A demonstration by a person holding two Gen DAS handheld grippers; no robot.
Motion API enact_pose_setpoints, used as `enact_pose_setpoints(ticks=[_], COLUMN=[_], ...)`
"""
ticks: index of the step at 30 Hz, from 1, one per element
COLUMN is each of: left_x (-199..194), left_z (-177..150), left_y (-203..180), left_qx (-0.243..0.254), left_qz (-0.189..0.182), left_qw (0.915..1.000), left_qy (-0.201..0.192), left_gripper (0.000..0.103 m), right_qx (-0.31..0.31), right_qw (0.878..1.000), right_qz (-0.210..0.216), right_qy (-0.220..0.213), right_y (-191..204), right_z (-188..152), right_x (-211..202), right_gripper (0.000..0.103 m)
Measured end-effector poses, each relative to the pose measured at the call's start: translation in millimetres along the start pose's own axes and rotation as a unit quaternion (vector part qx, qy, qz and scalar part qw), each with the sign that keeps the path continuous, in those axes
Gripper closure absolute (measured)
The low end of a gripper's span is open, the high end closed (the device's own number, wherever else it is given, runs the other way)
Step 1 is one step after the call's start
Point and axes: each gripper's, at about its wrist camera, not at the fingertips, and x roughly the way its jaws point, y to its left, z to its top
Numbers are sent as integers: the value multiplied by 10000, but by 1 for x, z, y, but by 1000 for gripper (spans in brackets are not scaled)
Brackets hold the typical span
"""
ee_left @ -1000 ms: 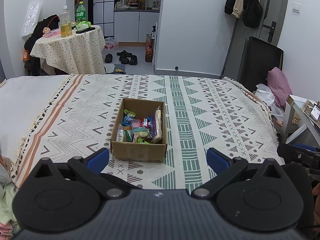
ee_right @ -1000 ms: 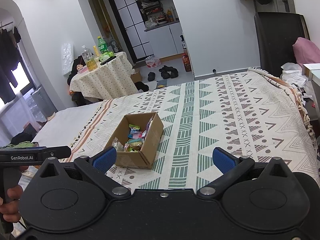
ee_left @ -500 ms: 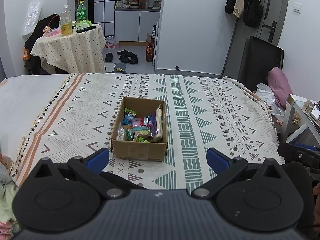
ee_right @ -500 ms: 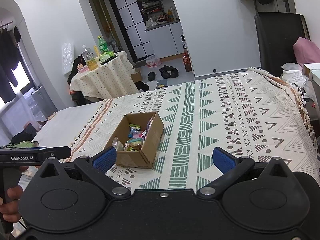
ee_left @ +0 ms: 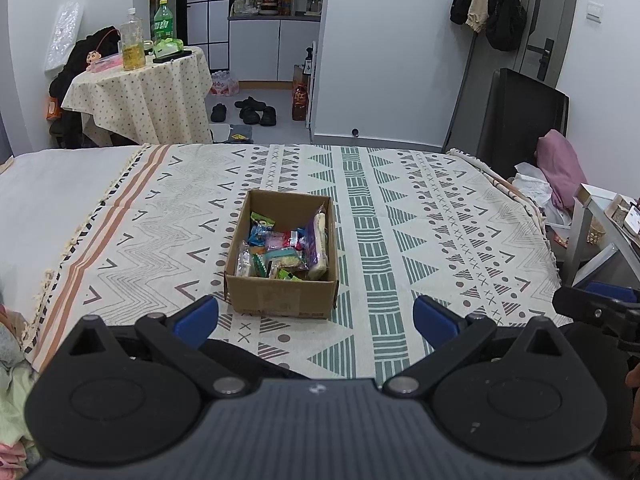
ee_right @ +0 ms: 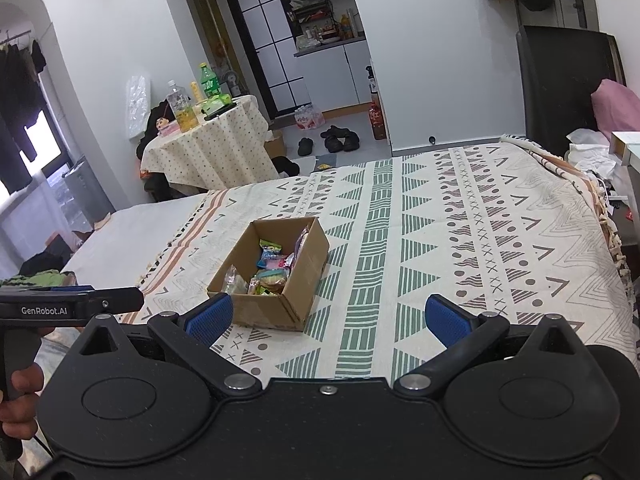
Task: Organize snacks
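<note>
Left gripper with blue pads spread wide and empty hovers over the patterned bedspread, just short of the open brown cardboard box of bright wrapped snacks. Right gripper is equally wide and empty. Since a second ago the box sits marginally farther off. Bare cloth surrounds the box on all sides.

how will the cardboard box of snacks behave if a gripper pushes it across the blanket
The cardboard box probably slides rather than tips: it sits low and wide. The woven blanket may drag or bunch. Its small wrapped snacks look light, so it should move easily.
</note>
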Motion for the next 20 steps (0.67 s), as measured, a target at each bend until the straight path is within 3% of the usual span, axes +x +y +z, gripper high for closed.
enact_pose_setpoints(ticks=[20], left_x=[1], left_z=[-1], left_y=[-5], left_qx=[149], left_qz=[-39], left_qw=[9999], left_qy=[18], left_gripper=[0], right_qx=[-77], right_qw=[10000], right_qz=[-45], right_qy=[28], right_y=[2], right_z=[3], right_x=[1], right_gripper=[0])
